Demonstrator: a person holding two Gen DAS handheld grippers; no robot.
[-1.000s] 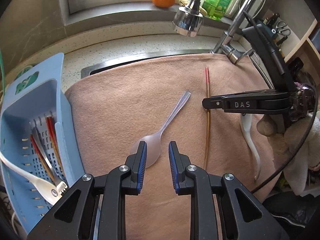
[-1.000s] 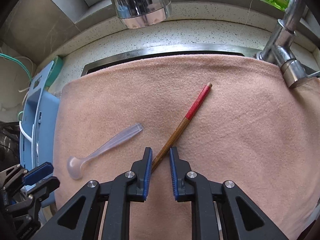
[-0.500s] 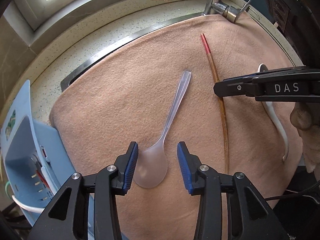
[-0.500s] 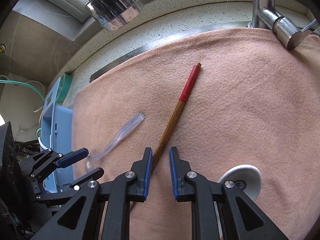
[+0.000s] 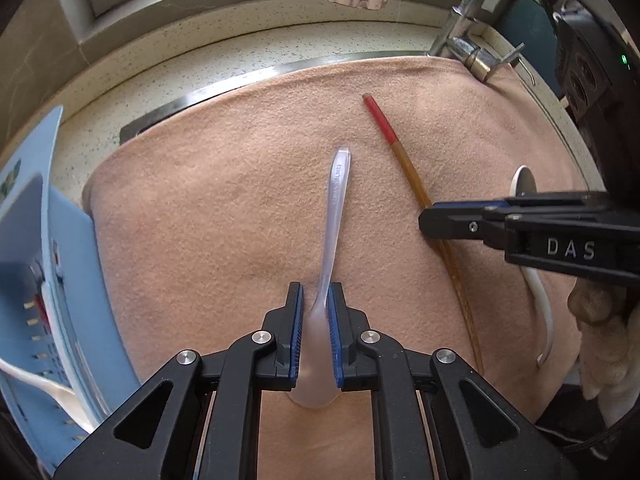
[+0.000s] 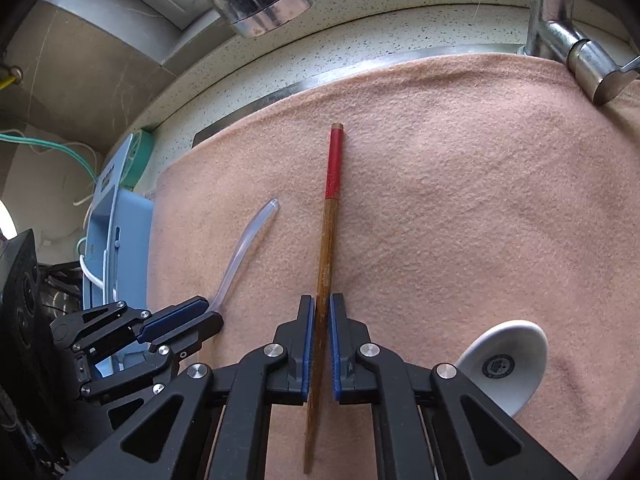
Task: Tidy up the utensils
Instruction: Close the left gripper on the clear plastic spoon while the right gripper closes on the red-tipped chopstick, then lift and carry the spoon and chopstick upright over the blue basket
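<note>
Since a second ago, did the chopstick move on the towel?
Yes. The chopstick swung; its red tip turned left, away from the faucet.

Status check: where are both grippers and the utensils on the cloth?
Left gripper closing on clear spoon. Right gripper shut on chopstick. White spoon loose beside it.

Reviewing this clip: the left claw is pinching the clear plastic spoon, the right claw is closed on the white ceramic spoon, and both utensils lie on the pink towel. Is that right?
Not quite. The right claw is closed on the red-tipped chopstick, as the right wrist view shows; the white ceramic spoon lies untouched beside it. The left claw is closing on the clear plastic spoon, and the utensils lie on the pink towel.
</note>
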